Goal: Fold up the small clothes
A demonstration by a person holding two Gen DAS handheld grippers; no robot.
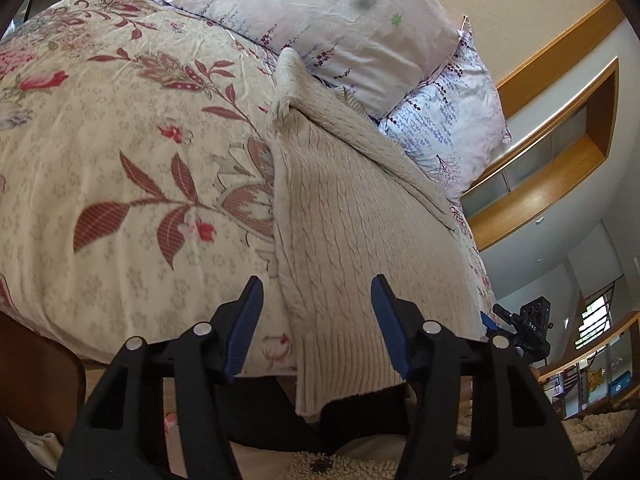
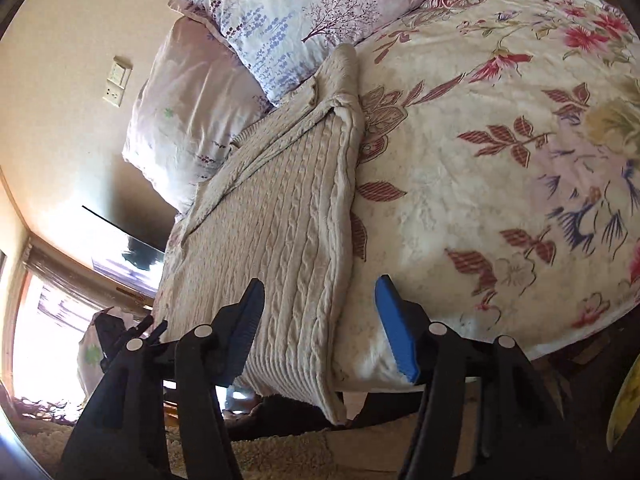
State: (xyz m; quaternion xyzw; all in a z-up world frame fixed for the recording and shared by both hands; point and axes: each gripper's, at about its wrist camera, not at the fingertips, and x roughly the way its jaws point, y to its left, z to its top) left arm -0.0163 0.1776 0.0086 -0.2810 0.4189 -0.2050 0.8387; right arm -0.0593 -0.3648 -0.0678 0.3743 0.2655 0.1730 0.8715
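A cream cable-knit sweater [image 1: 352,216] [image 2: 280,216] is laid on a floral bedspread [image 1: 120,152] [image 2: 500,180], with its long axis running from the near edge of the bed toward the pillows [image 1: 328,20] [image 2: 280,8] at the far end. The ribbed hem is at the near end and hangs a little over the bed's edge; the neck end is pointed away, touching the pillows. The garment is seen as a narrow lengthwise strip, with one side folded over the body and a sleeve laid diagonally across the far part. Vertical cable ribs are visible along the body, and the knit is bunched into a small knot-like pucker near the far end.

The left gripper [image 1: 318,320] is held at the near hem, its blue-padded jaws spread wide with nothing between them but the sweater lying beyond. The right gripper [image 2: 320,320] is likewise gaping, straddling the sweater's right folded edge without pinching it.

The underside of the hem is lost in shadow, and the collar cannot be made out clearly. In the left wrist view, the right gripper's body [image 1: 528,328] is partly cut off behind the bed's edge.
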